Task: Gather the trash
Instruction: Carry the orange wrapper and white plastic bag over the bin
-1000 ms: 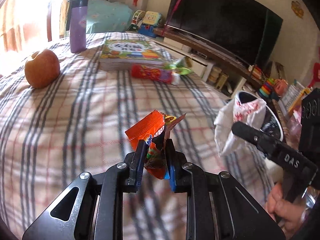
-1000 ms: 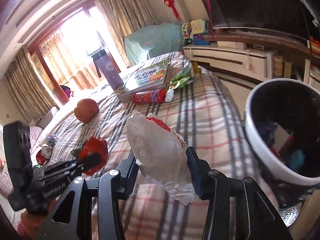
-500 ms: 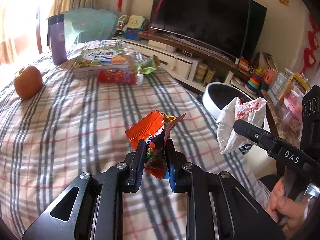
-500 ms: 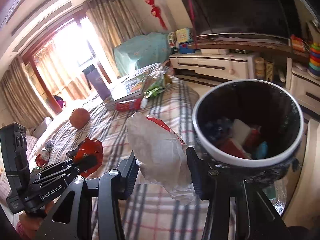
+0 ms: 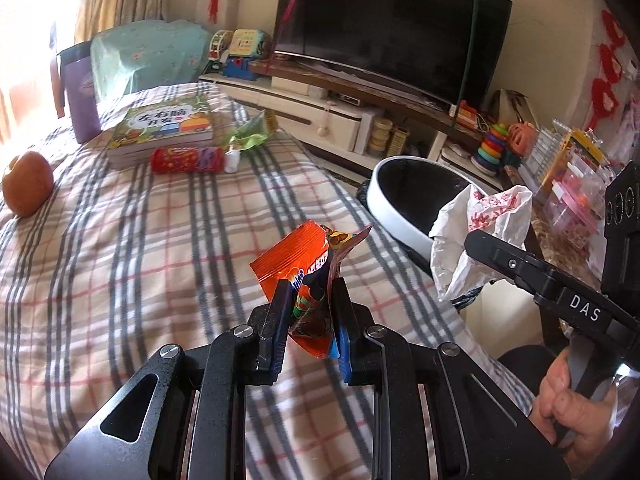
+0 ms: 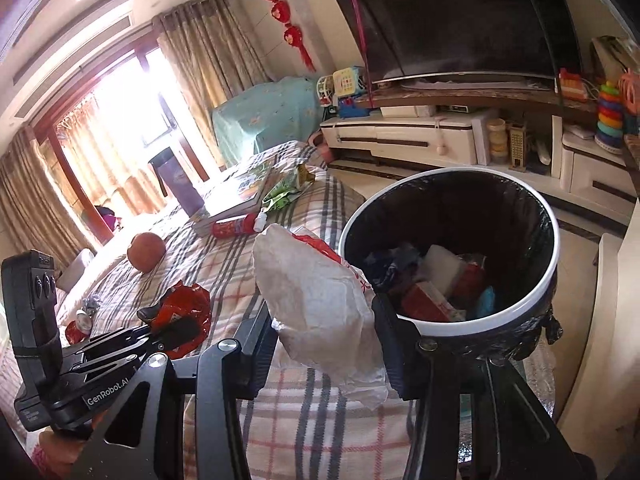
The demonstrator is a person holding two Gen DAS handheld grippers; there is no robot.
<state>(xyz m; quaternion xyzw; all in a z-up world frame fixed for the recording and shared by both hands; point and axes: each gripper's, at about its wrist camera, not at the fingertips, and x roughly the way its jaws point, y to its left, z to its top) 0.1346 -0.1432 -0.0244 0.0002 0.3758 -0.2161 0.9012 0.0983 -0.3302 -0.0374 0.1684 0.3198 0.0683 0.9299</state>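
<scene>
One plaid blanket (image 5: 140, 248), TV (image 5: 392, 28) behind, lined bin (image 6: 548, 240) beside

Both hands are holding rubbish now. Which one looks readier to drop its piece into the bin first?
Probably the right. Its hand-held gripper holds the white crumpled bag right beside the bin rim. The left hand-held gripper with the orange wrapper is over the plaid blanket, farther from the bin.
</scene>
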